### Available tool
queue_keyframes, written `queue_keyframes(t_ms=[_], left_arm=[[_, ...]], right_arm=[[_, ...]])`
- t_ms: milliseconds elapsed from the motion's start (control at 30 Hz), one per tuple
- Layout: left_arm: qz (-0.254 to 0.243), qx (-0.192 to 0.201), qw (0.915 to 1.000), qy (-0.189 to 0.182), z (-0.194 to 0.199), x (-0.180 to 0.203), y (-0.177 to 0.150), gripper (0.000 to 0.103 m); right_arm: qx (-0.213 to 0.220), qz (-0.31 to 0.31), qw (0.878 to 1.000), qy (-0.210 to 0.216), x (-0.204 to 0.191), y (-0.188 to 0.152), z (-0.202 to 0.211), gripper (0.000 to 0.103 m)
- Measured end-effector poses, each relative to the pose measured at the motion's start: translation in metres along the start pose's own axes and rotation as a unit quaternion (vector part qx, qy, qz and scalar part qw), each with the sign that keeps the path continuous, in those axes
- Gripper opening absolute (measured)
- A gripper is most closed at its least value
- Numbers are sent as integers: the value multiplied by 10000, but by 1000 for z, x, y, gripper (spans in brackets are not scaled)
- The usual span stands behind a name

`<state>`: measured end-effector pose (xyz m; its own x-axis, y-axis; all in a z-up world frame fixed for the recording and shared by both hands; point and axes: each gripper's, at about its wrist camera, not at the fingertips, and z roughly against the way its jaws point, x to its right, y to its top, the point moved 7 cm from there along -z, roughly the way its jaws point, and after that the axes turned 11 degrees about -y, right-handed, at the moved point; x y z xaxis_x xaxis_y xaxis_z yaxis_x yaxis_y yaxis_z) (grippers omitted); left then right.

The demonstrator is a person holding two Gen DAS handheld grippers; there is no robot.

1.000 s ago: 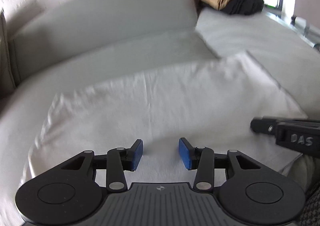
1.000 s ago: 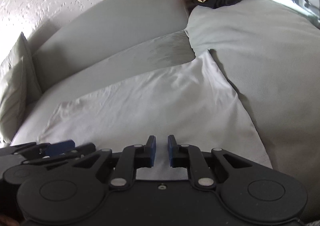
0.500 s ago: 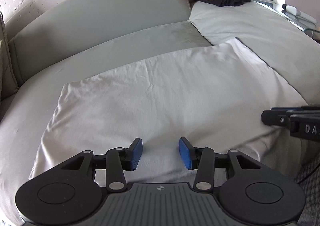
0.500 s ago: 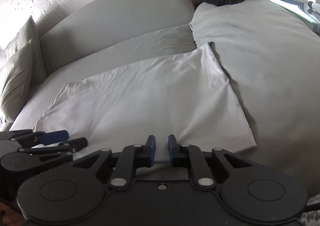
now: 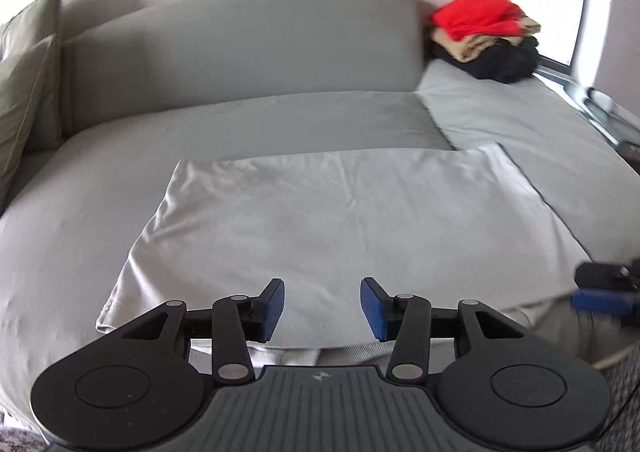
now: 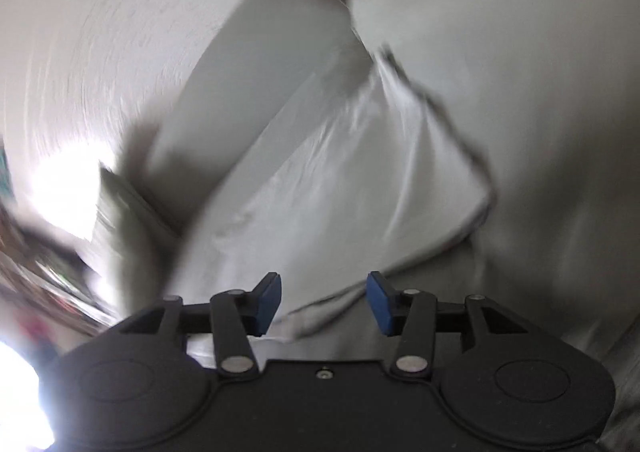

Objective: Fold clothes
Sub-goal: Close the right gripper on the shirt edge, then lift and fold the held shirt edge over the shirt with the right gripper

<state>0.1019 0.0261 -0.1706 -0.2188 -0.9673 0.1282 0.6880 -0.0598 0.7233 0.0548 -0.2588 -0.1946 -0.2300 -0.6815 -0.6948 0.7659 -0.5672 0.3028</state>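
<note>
A white folded garment (image 5: pixel 340 228) lies flat on the grey sofa seat (image 5: pixel 248 127), a rectangle with its near edge at the seat's front. My left gripper (image 5: pixel 322 308) hovers open over that near edge, nothing between its blue pads. In the blurred, tilted right wrist view the same garment (image 6: pixel 360 187) runs diagonally, and my right gripper (image 6: pixel 324 302) is open above its near edge, empty. The right gripper's fingertips (image 5: pixel 604 286) show at the right edge of the left wrist view, beside the garment's near right corner.
A pile of clothes (image 5: pixel 486 35), red on tan on black, sits at the sofa's far right corner by a window. Grey-green cushions (image 5: pixel 24 91) lean at the left end. The sofa backrest (image 5: pixel 240 47) stands behind the garment.
Both grippers have drawn back from the garment. The right gripper went from shut to open and is swinging fast, blurring and tilting its view. The left gripper stayed open.
</note>
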Motion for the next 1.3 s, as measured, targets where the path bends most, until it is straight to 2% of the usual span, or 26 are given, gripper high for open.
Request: queue_keyframes(t_ms=[133,233,300,400,500,667,800,900,1000,1033,1067,1100,1133,1200,1300], left_arm=[[-48,-52,10000,31,-8,3,2,45],[-59,-102,9999,49,-13,3,3,45],[-47,-143,9999,58,-15,2,2,45],[-1,-190,9998,76,-18,0,1,45],[127,-208,9997,44,-19,-4,1,45],[187,-209,9996,74,-16,-13,1,45],[261,-256,9989,297,-12,-39,5,45],[270,-476,9963,663,-8,-69,7,45],[152,-987,9914,843,-13,-96,-1,43],[112,-1156,9891,903,-15,-105,-4,43],[73,-1325,9865,962,-16,-114,-6,43],[33,-1494,9835,1021,-18,-123,-9,50],[12,-1591,9819,1027,-18,-130,-10,50],[-75,-1582,9829,935,-14,-131,-9,50],[-213,-1486,9847,888,-3,-133,-7,50]], right_arm=[[-619,-971,9923,462,9,-9,-22,46],[-813,-1534,9829,609,16,-15,-35,37],[-740,-1928,9759,705,23,-16,-40,31],[-318,-2364,9676,833,32,-10,-42,30],[171,-2562,9633,786,36,-2,-42,32],[752,-2674,9589,576,42,11,-46,32],[1081,-2728,9553,356,52,27,-46,32],[1187,-2676,9561,144,59,35,-46,32],[1299,-2569,9576,-91,64,42,-48,31],[1331,-2565,9572,-160,64,43,-49,29],[1356,-2590,9560,-248,64,44,-51,22],[1374,-2605,9550,-339,64,46,-53,15],[1386,-2591,9550,-411,65,47,-54,12],[1393,-2406,9591,-526,64,48,-55,4],[1432,-1804,9687,-928,51,53,-53,4]])
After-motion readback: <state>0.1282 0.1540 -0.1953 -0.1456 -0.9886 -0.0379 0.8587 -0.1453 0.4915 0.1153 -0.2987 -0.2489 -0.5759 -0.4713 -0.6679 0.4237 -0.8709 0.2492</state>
